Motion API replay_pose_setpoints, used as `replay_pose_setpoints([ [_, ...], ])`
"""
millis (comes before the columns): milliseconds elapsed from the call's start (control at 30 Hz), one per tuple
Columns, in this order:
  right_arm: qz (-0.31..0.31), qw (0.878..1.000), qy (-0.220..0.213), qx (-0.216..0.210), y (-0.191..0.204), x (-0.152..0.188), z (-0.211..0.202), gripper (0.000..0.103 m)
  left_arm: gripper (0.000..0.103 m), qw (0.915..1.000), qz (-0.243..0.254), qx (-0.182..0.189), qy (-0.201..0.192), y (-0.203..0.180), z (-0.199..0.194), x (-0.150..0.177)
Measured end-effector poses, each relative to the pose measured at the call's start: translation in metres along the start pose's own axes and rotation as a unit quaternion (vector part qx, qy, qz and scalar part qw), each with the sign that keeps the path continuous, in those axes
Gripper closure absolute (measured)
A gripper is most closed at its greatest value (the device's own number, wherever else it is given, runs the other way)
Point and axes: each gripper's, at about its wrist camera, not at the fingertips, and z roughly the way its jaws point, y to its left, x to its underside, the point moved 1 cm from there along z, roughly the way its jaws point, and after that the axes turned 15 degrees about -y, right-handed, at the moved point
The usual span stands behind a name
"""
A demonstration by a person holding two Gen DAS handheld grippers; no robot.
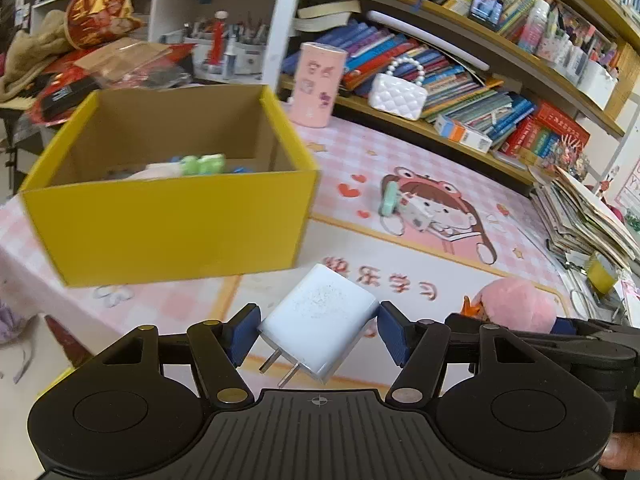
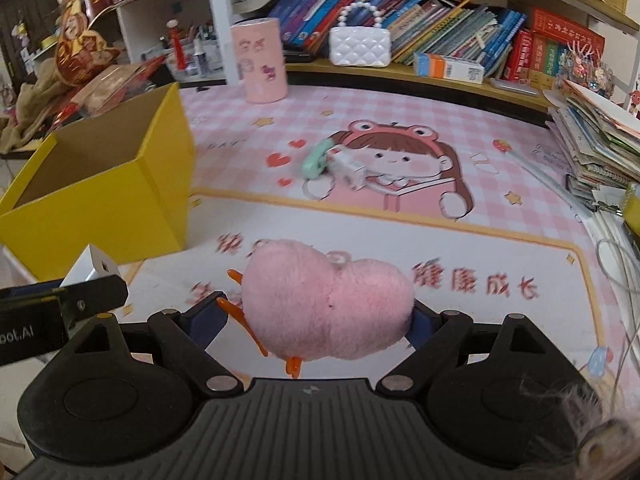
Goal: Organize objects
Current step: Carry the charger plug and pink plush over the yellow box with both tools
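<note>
While clamped between separate jaws: white charger, pink plush.

Left hand-held gripper with jaws clamped, right hand-held gripper with jaws clamped, side by side

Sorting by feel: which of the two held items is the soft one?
The pink plush toy in the right gripper; the left gripper holds a hard white charger plug.

Yellow box open at the top, standing at the left, bare pink mat free in the middle, paper stack blocking the right, shelf behind
</note>
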Motion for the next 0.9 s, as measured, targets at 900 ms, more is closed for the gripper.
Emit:
replay_pose_setpoints([
  [900, -0.053, 0.995, 0.006, -0.09, 0.141, 0.036, -0.042, 0.014, 0.039, 0.9967, -0.032, -0.068, -0.03, 0.113, -0.095, 0.017],
])
